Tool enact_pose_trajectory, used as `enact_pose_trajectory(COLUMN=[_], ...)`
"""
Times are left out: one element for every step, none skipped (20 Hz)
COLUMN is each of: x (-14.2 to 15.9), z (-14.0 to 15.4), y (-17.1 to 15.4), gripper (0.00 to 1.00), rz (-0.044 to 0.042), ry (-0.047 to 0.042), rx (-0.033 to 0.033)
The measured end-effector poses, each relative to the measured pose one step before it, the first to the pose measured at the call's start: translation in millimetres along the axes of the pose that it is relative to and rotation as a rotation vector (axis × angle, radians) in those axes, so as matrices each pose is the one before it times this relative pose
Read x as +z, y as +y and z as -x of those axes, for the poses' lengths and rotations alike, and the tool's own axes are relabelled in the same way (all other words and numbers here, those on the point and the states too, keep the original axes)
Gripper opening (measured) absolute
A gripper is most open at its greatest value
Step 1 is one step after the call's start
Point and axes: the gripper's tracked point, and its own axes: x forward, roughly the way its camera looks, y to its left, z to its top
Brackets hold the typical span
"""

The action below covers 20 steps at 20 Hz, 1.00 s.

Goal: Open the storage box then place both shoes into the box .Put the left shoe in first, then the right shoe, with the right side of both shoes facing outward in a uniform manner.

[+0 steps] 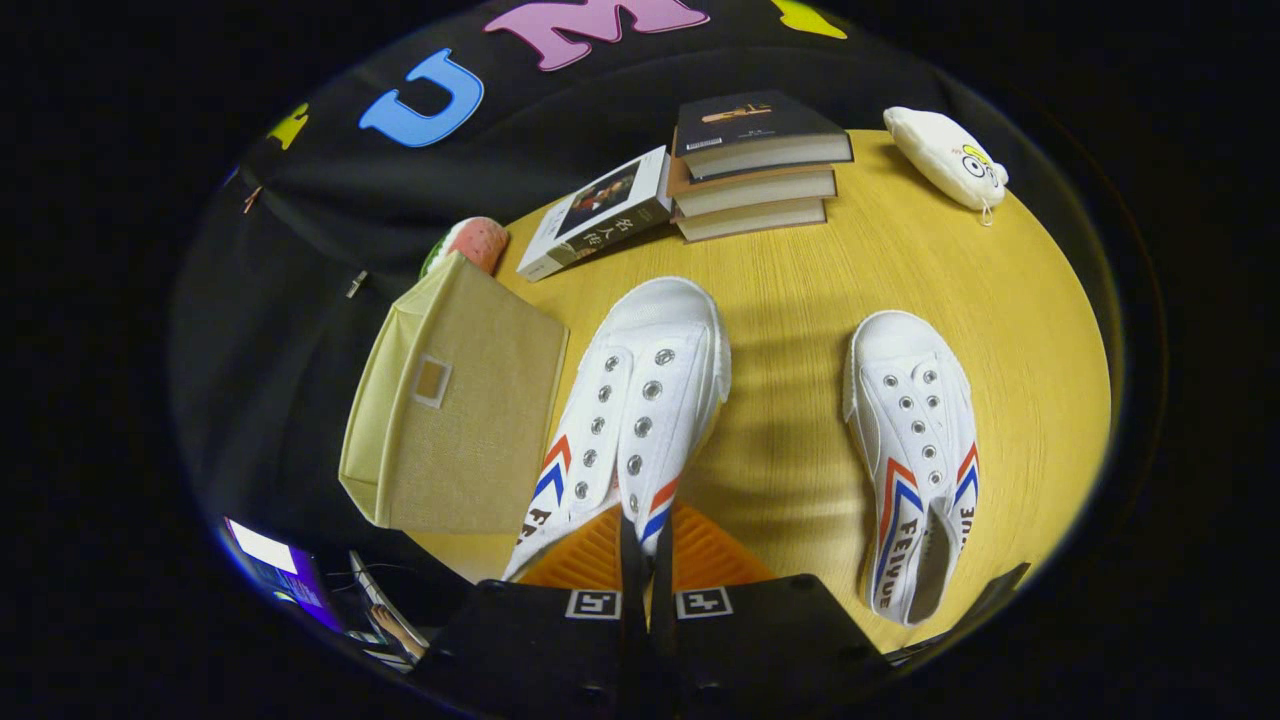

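Observation:
My gripper (645, 535) is shut on the heel end of a white canvas shoe (640, 400) with red and blue stripes, pinching its rear edge between both fingers. This shoe points away from me and hangs a little above the yellow table (790, 300). The second white shoe (915, 450) lies flat on the table to the right, toe also pointing away. A beige fabric storage box (450, 410) with a small label window stands just left of the held shoe, at the table's left edge. Its lid looks closed.
Beyond the shoes a stack of three books (755, 165) sits at the far edge, with one more book (600, 210) lying to its left. A white pouch (945, 155) rests at the far right. A red and green plush toy (470, 240) peeks out behind the box.

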Motion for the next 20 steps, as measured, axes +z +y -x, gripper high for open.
enact_pose_trajectory(x=[4.81, 6.33, 5.57, 6.07, 5.92, 6.49, 5.89, 7.56, 5.69, 6.92, 6.04, 6.5, 4.94, 5.38, 4.01, 3.13, -0.08, -1.01, -1.51, -2.41], z=[6.09, 6.91, 7.46, 6.91, 5.56, 5.76, 5.11, 4.09, 3.6, 2.06, 1.91, 2.11, -0.4, -2.72, -4.29, -7.82, -9.53, -11.01, -12.8, -13.7], y=[8.21, 9.99, 10.53, 10.22, 12.04, 12.22, 13.17, 13.66, 14.52, 14.67, 14.25, 14.87, 14.85, 13.95, 13.14, 12.75, 10.82, 11.39, 10.7, 8.84], gripper=[0.05, 0.05, 0.05, 0.05, 0.05, 0.05, 0.05, 0.05, 0.05, 0.05, 0.05, 0.05, 0.05, 0.05, 0.05, 0.05, 0.05, 0.05, 0.05, 0.05], rz=[-0.00189, 0.00671, 0.01419, 0.0164, 0.01505, 0.01004, 0.00369, 0.00301, 0.00341, -0.00057, -0.00259, -0.00201, 0.00114, 0.00417, 0.01392, 0.01621, 0.01679, 0.01083, 0.00877, 0.00458], ry=[-0.01457, -0.01615, -0.01359, -0.01542, -0.01223, -0.01295, -0.00969, -0.01113, -0.01138, -0.00835, -0.0088, -0.00573, -0.00272, -0.00598, 0.00054, -0.00055, 0.00155, 0.00568, 0.00854, 0.00978], rx=[0.01227, 0.01149, 0.00966, 0.00996, 0.01142, 0.01227, 0.01249, 0.01625, 0.01776, 0.01862, 0.01988, 0.0213, 0.01991, 0.01564, 0.01289, 0.00781, 0.00575, 0.00407, 0.00668, 0.00247])
